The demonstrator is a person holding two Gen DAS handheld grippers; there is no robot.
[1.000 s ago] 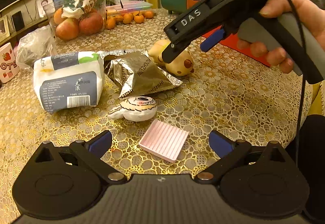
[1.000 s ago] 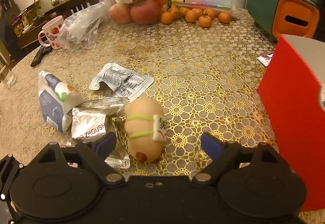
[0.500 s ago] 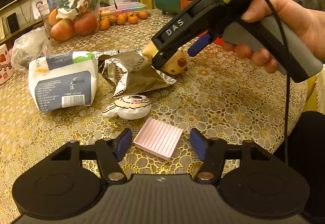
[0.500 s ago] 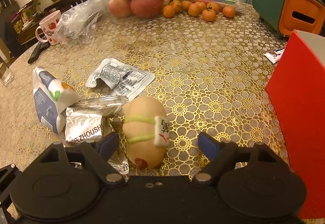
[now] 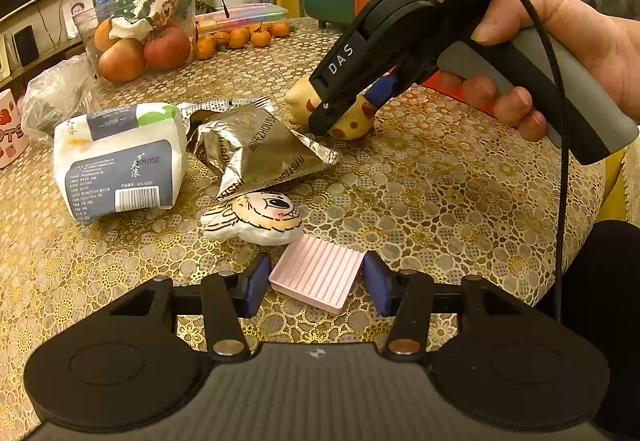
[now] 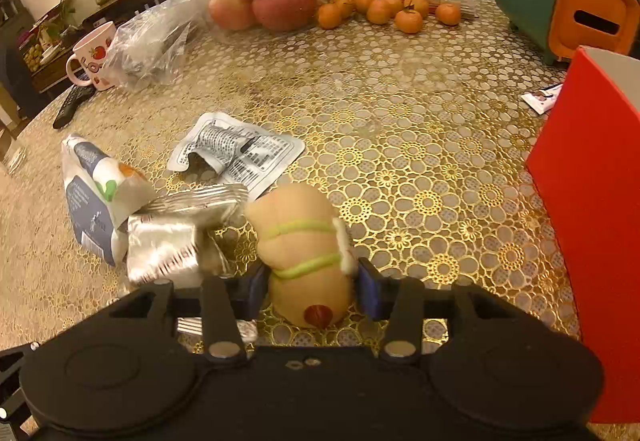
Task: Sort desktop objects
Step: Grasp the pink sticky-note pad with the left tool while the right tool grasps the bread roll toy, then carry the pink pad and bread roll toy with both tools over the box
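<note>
Fingers of the left gripper (image 5: 316, 283) press both sides of a pink ribbed card (image 5: 318, 281) that lies on the table (image 5: 440, 193), just beside a flat cartoon-face plush (image 5: 254, 217). The right gripper (image 6: 310, 287) has its fingers clenched around a beige plush toy (image 6: 304, 253) with green bands, which rests on the table next to a silver foil packet (image 6: 176, 237).

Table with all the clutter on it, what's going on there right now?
A person is sorting the table with a handheld gripper in each hand. The left gripper has its pads against both sides of the pink ribbed pad, which lies flat on the cloth. The right gripper is pinching the tan plush toy, also on the table. A red box stands to the right.
</note>
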